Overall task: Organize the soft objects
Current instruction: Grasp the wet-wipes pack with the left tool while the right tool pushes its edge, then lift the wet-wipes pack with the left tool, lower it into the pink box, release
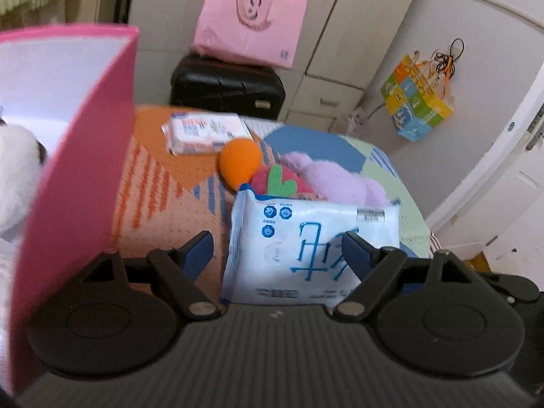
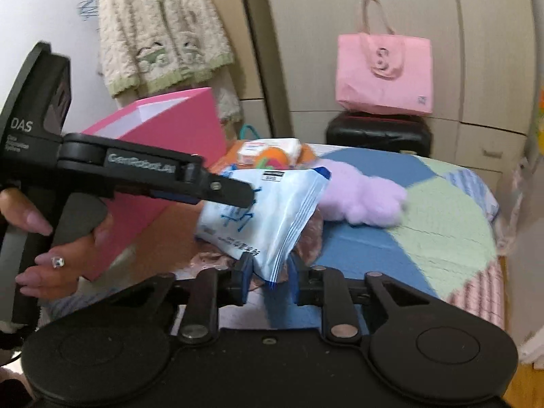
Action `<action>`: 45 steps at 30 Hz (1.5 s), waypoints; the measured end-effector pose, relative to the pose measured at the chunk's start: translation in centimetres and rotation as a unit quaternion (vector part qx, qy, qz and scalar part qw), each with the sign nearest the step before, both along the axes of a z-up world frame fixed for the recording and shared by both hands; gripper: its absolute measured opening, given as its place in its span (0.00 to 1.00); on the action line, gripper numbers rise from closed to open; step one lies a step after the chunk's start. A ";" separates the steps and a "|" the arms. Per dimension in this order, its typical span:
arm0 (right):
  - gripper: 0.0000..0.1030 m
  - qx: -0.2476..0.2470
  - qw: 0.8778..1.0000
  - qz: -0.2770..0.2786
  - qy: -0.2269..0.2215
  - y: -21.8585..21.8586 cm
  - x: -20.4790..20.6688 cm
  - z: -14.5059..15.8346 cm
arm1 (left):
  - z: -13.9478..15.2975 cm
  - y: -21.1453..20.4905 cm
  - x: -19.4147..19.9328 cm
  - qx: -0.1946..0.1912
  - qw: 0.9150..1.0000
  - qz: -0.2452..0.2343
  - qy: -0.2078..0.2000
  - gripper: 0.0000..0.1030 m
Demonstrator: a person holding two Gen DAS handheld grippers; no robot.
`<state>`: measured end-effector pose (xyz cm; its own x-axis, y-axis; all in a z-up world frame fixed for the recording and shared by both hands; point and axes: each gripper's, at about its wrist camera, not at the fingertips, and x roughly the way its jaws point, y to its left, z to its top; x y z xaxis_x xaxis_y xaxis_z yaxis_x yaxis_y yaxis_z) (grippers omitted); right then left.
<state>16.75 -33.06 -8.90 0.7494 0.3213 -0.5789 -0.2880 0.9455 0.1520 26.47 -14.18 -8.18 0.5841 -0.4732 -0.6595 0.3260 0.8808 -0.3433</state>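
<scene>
Item — white-and-blue soft pack: a sealed film packet, judged light, limp and slippery, likely to sag from one corner. It is held off the bed between both tools, beside the open pink box.

Right gripper: clamped on the pack's lower crimped edge — a sound place to hold, since the seal is flat and stiff.

Left gripper: jaws apart, straddling the pack without pressing it.

Other soft items: orange ball, red-and-green plush, lilac plush and a second tissue pack.

Surface: bed with patchwork quilt.

Room: pale cupboards, black suitcase bearing a pink bag.
</scene>
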 end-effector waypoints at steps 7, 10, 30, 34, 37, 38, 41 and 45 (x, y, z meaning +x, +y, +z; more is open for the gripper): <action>0.52 0.006 1.000 0.008 -0.025 0.1 0.6 -0.8 | -0.2 -0.3 -1.2 0.008 1.000 -0.008 -0.013 0.60; 0.53 0.015 1.000 0.002 -0.024 0.4 1.2 -1.2 | -0.3 -0.2 -1.7 0.022 1.000 -0.004 -0.016 0.50; 0.70 -0.007 0.999 -0.009 -0.042 3.5 -4.8 1.6 | 3.3 -0.2 -8.6 0.043 0.996 -0.061 -0.056 0.50; 0.72 -0.017 0.999 -0.017 -0.040 4.6 -6.6 2.6 | 4.3 0.2 -10.5 0.054 0.994 -0.076 -0.057 0.51; 0.72 -0.020 0.999 -0.023 -0.025 5.3 -7.7 3.1 | 4.8 0.6 -11.8 0.062 0.993 -0.086 -0.051 0.51; 0.72 -0.023 0.999 -0.024 -0.020 5.6 -8.1 3.2 | 4.9 0.7 -12.2 0.064 0.993 -0.089 -0.046 0.51; 0.72 -0.033 0.999 -0.031 -0.009 6.5 -9.3 3.5 | 5.1 1.5 -13.3 0.060 0.992 -0.101 -0.039 0.51; 0.72 -0.038 0.999 -0.030 -0.004 7.7 -11.0 3.6 | 5.2 2.8 -15.1 0.060 0.992 -0.103 -0.043 0.51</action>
<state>5.75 -25.34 -5.25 0.7704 0.2308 -0.5943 -0.2316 0.9698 0.0764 11.34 -11.42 -2.94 0.5403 -0.5085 -0.6705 0.5263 0.8259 -0.2022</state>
